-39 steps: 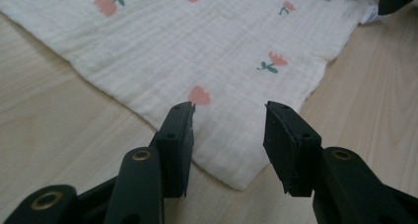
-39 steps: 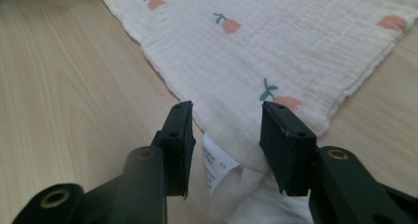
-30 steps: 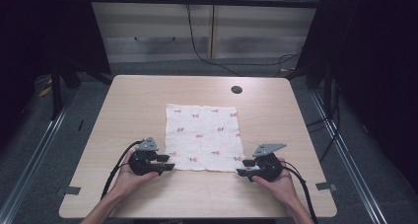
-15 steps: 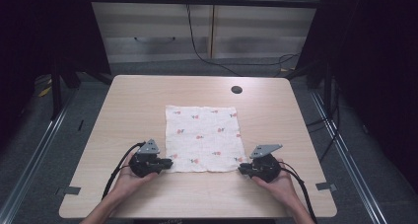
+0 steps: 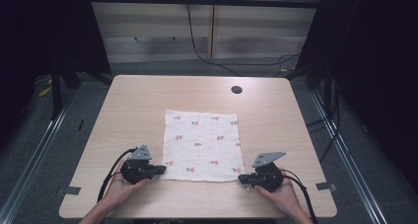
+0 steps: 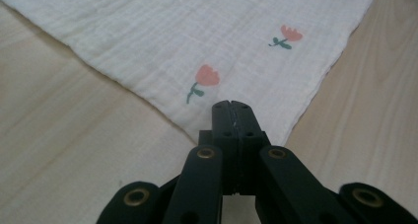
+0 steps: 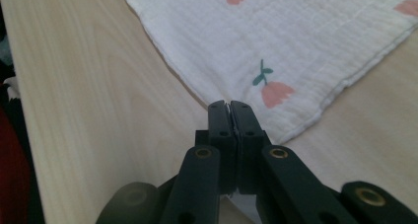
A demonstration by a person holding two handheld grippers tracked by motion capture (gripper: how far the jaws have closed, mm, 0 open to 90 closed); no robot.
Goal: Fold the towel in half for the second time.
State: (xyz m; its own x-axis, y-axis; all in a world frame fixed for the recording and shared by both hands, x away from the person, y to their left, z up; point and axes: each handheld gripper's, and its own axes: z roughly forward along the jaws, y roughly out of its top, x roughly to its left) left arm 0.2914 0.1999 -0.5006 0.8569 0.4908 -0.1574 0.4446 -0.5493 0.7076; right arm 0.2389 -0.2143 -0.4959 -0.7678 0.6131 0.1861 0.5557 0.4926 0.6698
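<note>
With both claws, left claw [image 6: 231,107] and right claw [image 7: 229,107], clamped on cloth [image 5: 203,145] near corners at frame bottom, I'd worry: thin pinch, uneven lift, corner slips.

Wooden table [image 5: 148,105] with a dark hole [image 5: 236,90]

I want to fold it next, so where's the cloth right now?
In the high view the cloth lies flat mid-table, its near corners at the left claw and right claw.
</note>
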